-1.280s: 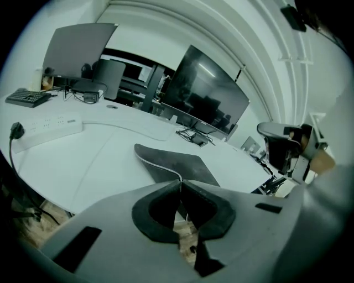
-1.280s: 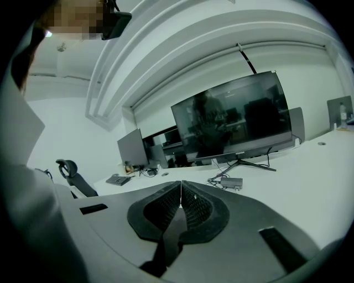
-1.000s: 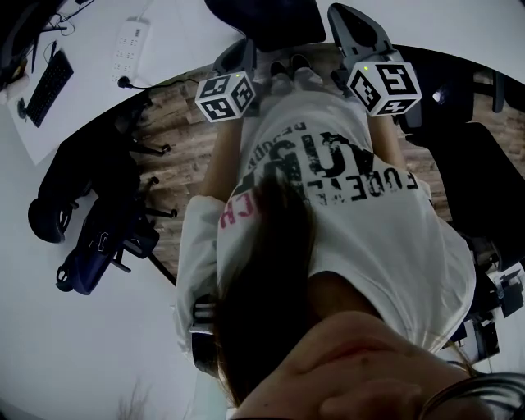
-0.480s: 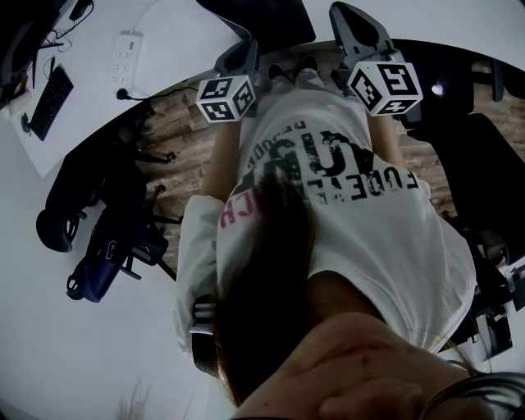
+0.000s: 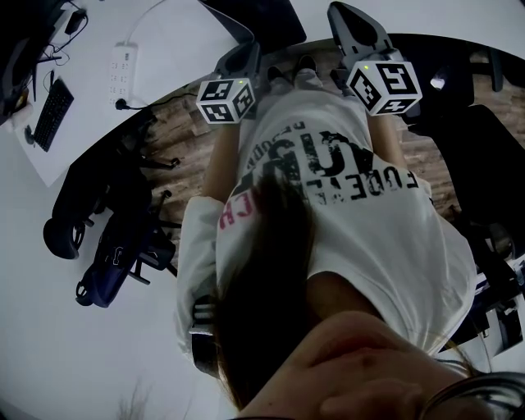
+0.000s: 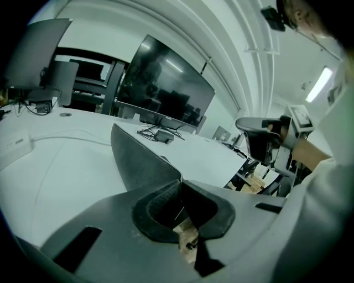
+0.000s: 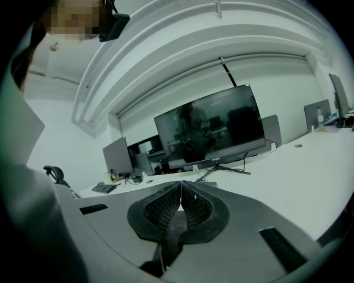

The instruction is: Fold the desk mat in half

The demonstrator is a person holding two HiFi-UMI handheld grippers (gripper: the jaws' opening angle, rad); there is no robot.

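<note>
Grippers out front, head view: left gripper (image 5: 244, 51) and right gripper (image 5: 349, 20), each w/ its marker cube, are held ahead of a person in a white printed T-shirt (image 5: 353, 213). The dark desk mat (image 5: 262, 20) shows at top of frame over the white desk (image 5: 164, 33), btwn the two tools. A power strip (image 5: 123, 59) and keyboard (image 5: 49, 111) sit on the desk at left. Office chairs (image 5: 107, 271) stand on the wood floor (image 5: 184, 139) below.

Left gripper view: jaws are clamped on a corner of the desk mat. The mat rises from the tips as a dark sheet, up and to the left, its held corner clear of the desk. A big monitor (image 6: 166, 91) fills the bkgd.

Right gripper view: jaws are pressed together w/ nothing seen btwn the pads. The desk stretches away beyond them.
</note>
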